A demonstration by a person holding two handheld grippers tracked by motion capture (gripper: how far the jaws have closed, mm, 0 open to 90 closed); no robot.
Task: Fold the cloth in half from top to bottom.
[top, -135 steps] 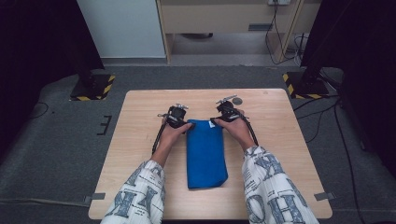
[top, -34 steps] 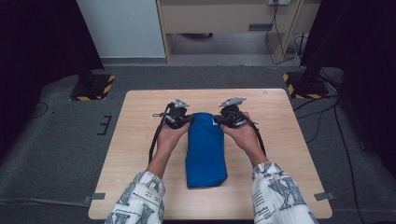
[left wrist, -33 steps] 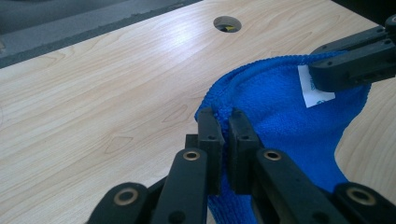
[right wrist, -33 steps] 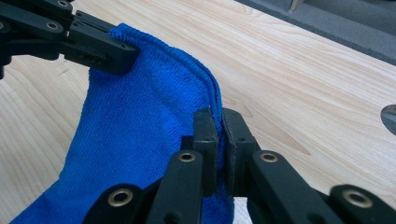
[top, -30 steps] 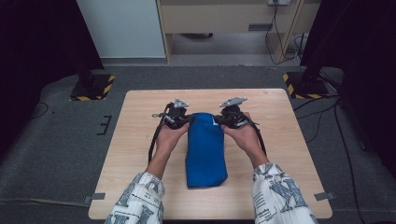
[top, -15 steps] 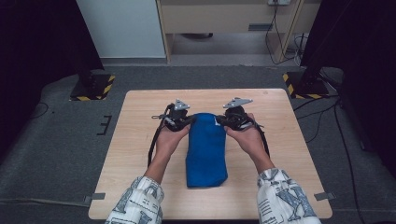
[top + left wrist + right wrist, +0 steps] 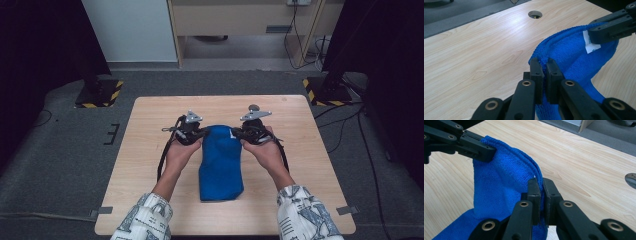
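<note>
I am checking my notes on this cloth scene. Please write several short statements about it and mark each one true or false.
1. The left gripper is shut on the blue cloth. True.
2. The right gripper is open above the table. False: it is shut on the cloth's edge.
3. The cloth lies completely flat. False: its far end is lifted between the two grippers.
4. A white label shows on the cloth. True.
5. The table has a round hole in it. True.
</note>
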